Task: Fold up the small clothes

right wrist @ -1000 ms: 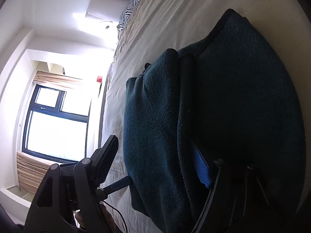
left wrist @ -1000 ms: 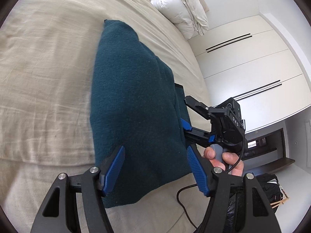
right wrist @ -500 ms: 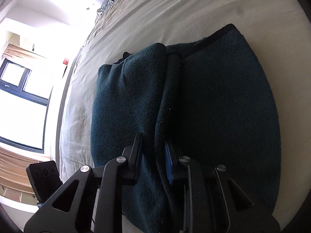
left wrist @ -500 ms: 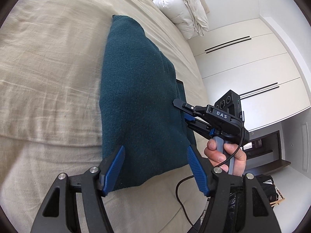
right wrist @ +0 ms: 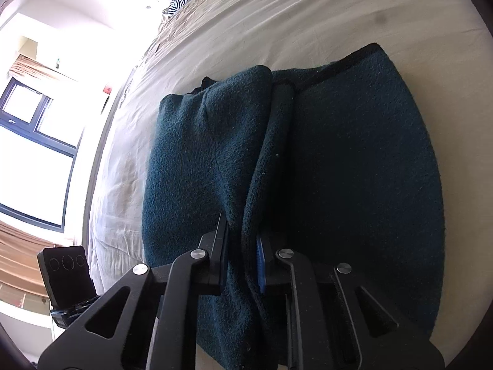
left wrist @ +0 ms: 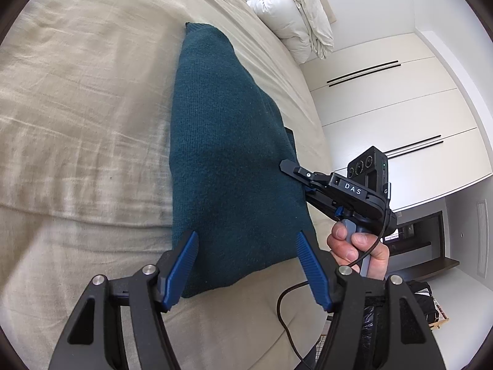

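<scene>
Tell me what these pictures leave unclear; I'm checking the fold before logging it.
- Right wrist view: the teal garment hides most of the right gripper pads and what they pinch.
- Left wrist view: the left gripper covers the garment's near edge.
- Both views: garment type and the layers underneath, hidden by its own folds.

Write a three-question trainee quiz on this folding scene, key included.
1. True or false: the right gripper is shut on the teal garment.
2. The left gripper is: A) open, B) shut on a pillow, C) out of view.
3. What does the garment lie on?

Key: 1 true, its jaws have just been closing on a fold of the cloth; 2 A; 3 the beige bedsheet.
</scene>
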The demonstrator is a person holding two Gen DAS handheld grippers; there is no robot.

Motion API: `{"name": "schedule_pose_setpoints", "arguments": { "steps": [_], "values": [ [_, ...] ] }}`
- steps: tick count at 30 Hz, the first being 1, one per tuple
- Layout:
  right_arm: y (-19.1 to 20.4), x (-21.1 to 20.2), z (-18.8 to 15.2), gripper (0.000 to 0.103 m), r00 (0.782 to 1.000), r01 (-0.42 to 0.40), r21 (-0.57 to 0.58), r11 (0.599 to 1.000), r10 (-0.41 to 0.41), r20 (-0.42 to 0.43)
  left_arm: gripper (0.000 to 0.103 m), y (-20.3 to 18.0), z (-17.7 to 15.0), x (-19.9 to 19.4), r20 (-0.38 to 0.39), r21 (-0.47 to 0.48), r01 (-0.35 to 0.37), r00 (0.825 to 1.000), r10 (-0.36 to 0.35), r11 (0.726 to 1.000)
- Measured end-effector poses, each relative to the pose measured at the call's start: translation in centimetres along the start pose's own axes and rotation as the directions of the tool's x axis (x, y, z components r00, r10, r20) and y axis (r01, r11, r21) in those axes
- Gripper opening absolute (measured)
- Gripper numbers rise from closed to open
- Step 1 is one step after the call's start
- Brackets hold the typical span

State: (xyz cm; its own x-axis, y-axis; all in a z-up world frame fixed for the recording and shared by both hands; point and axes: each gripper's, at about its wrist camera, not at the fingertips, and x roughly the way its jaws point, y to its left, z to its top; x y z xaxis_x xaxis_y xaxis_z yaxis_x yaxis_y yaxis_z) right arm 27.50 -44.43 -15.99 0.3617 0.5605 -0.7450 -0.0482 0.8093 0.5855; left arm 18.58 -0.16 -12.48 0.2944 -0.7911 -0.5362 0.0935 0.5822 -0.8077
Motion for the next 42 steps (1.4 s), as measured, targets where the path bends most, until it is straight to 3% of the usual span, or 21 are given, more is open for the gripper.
{"name": "schedule_pose_setpoints", "arguments": {
  "steps": [7, 14, 20, 31, 35, 37, 40, 42],
  "values": [
    [-1.3, -3.8, 0.5, 0.012, 0.997, 0.013, -0.012, 1.0, -0.012, 0.074, 0.069, -1.0, 0.0, 0.5, -0.008, 0.02, -0.005, 1.0, 0.005, 1.0],
    [-5.1, -6.0, 1.1, 0.012, 0.994, 0.035, 0.053, 0.998, -0.041, 0.102, 0.069, -1.6, -0.2, 1.2, -0.024, 0.032, -0.003, 1.0, 0.004, 0.999],
    [-7.8, -4.7, 0.4, 0.012, 0.996, 0.035, 0.117, 0.992, -0.045, 0.077, 0.069, -2.2, -0.3, 1.7, -0.042, 0.048, -0.014, 0.999, 0.016, 0.999],
    [-9.6, -5.4, 1.1, 0.012, 0.995, 0.035, 0.12, 0.992, -0.045, 0.088, 0.069, -4.3, -0.9, 2.1, -0.047, 0.144, -0.053, 0.997, 0.06, 0.988],
    [-8.9, -2.9, 0.1, 0.02, 0.997, -0.006, 0.153, 0.988, -0.006, 0.073, 0.069, -5.2, -1.0, 2.3, -0.04, 0.184, -0.079, 0.995, 0.088, 0.98],
    [-8.8, -3.9, -0.3, 0.022, 0.997, 0.007, 0.169, 0.986, -0.02, 0.077, 0.069, -5.8, -0.5, 2.1, -0.02, 0.213, -0.096, 0.995, 0.103, 0.972],
    [-7.2, -6.9, -1.2, 0.027, 0.979, 0.129, 0.127, 0.983, -0.147, 0.141, 0.069, -7.1, 1.2, 1.9, 0.02, 0.264, -0.127, 0.992, 0.127, 0.956],
    [-6.0, -8.7, -1.5, 0.027, 0.978, 0.09, 0.091, 0.992, -0.105, 0.181, 0.069, -8.6, 2.7, 2.2, 0.057, 0.316, -0.138, 0.99, 0.127, 0.939]
  ]
}}
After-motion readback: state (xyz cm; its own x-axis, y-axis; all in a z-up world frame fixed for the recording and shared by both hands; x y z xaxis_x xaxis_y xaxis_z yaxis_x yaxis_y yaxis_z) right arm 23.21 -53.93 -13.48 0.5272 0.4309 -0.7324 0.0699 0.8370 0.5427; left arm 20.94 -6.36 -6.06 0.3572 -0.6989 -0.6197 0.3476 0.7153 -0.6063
